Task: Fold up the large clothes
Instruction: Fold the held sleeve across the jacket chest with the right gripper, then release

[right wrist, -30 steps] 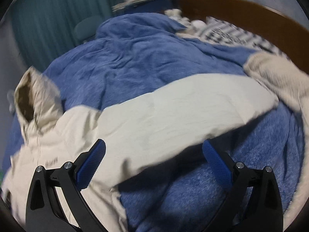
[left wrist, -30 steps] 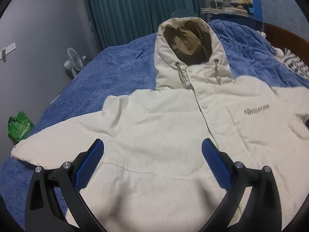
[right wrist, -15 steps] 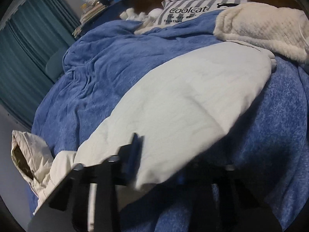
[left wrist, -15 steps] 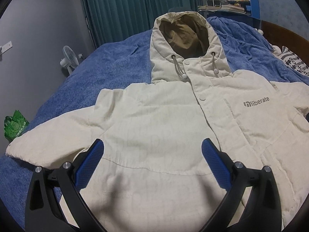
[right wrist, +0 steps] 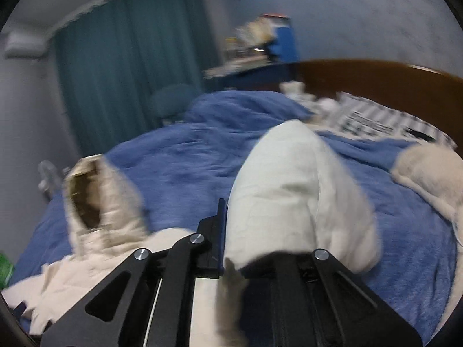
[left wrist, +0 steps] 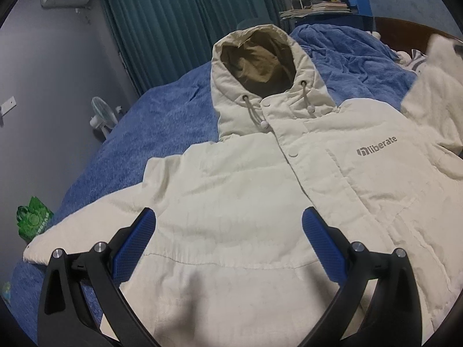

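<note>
A cream hooded jacket (left wrist: 260, 202) lies face up on a blue blanket (left wrist: 162, 121), with its tan-lined hood (left wrist: 260, 60) at the far end. My left gripper (left wrist: 228, 231) is open and empty, hovering over the jacket's lower front. My right gripper (right wrist: 231, 231) is shut on the jacket's right sleeve (right wrist: 289, 188) and holds it lifted off the bed. The lifted sleeve also shows at the right edge of the left wrist view (left wrist: 434, 86). The hood shows at the left in the right wrist view (right wrist: 92, 202).
The blue blanket covers the bed (right wrist: 188, 156). A striped pillow (right wrist: 376, 118) and a fluffy cream throw (right wrist: 428, 173) lie near the wooden headboard (right wrist: 390, 81). A fan (left wrist: 102, 114) and a green bag (left wrist: 31, 222) stand on the floor at the left. Teal curtains (left wrist: 185, 23) hang behind.
My right gripper has closed on the right sleeve and lifted it up off the blanket, swinging toward the jacket body. My left gripper stayed open over the jacket front.
</note>
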Motion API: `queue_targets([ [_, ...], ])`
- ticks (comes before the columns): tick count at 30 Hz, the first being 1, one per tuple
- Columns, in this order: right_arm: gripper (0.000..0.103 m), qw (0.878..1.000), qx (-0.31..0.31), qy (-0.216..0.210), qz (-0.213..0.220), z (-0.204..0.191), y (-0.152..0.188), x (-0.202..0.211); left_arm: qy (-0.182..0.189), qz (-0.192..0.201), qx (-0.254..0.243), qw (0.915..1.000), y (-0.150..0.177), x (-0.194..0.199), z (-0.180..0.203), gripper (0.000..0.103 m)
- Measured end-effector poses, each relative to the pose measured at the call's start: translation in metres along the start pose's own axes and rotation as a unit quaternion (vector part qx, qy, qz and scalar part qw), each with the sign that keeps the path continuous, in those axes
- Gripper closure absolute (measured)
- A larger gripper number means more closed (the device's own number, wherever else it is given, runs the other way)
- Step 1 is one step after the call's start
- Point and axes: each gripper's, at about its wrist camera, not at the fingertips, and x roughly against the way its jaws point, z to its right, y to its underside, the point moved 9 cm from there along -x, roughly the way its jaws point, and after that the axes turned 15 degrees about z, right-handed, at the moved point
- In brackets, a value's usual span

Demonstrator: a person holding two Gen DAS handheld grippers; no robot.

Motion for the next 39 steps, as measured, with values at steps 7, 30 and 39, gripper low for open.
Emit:
queue_targets([
  [7, 0.097, 0.984, 0.071, -0.150, -0.059, -0.129, 0.050, 0.024, -0.001, 0.002, 0.016, 0.9999, -0.005, 0.000, -0.008, 0.006],
  [30, 0.018, 0.968, -0.160, -0.090, -0.173, -0.025, 0.084, 0.034, 0.175, -0.023, 0.073, 0.9816, -0.035, 0.029, 0.098, 0.006],
  [39, 0.014, 0.942, -0.276, -0.040, -0.189, 0.045, 0.092, 0.008, 0.235, 0.012, -0.054, 0.9704, -0.089, 0.019, 0.241, 0.009],
])
